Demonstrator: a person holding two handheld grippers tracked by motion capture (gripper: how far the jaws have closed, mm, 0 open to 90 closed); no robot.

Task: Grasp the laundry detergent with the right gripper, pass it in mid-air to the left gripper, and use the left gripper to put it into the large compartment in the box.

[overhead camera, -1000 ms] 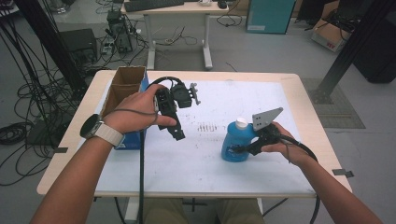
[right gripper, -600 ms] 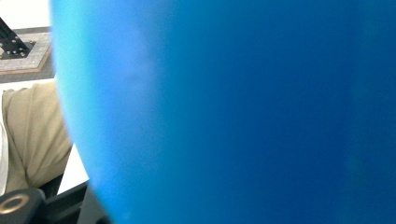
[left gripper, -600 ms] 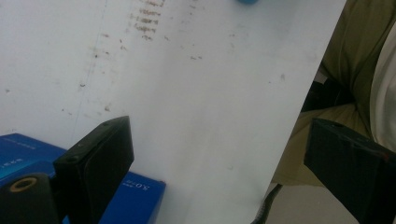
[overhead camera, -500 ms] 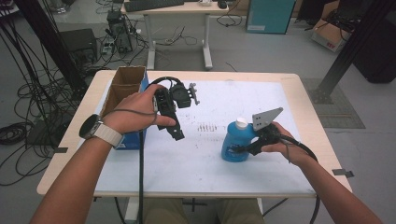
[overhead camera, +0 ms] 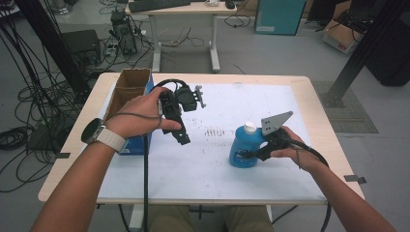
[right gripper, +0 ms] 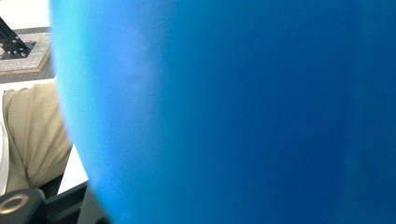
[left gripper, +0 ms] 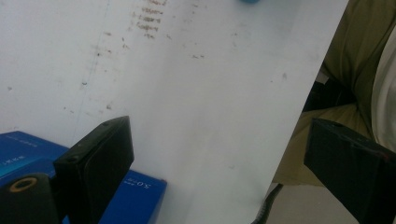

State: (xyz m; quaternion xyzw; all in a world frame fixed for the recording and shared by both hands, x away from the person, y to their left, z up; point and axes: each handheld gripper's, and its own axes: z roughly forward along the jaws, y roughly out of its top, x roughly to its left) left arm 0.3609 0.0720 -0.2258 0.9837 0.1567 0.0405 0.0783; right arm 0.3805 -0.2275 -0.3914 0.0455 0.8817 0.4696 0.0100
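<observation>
At the left of the high view an open cardboard box (overhead camera: 126, 89) stands on the table (overhead camera: 309, 101) near its upper left corner, with a flat blue box (overhead camera: 138, 145) just below it by the person's wrist. The left hand (overhead camera: 140, 116), a watch (overhead camera: 95, 133) on its wrist, holds the left gripper (overhead camera: 183, 137) left of centre above the white tabletop, its tip pointing down and to the right. In the left gripper view its two black jaws stand wide apart at the lower left and lower right with nothing between them, bare white table behind them and the blue box (left gripper: 135, 189) at the lower left corner. A patch of small dark marks (overhead camera: 215, 131) lies on the table in the middle of the high view. Right of centre, the blue bottle (overhead camera: 244, 147) with a white cap (overhead camera: 249, 127) stands upright on the table. The right gripper (overhead camera: 251, 154), held by the right hand (overhead camera: 290, 150), is clamped on the bottle's lower right side, its grey plate raised above it. In the right gripper view the blue bottle (right gripper: 243, 112) sits pressed close against the camera, blurred
</observation>
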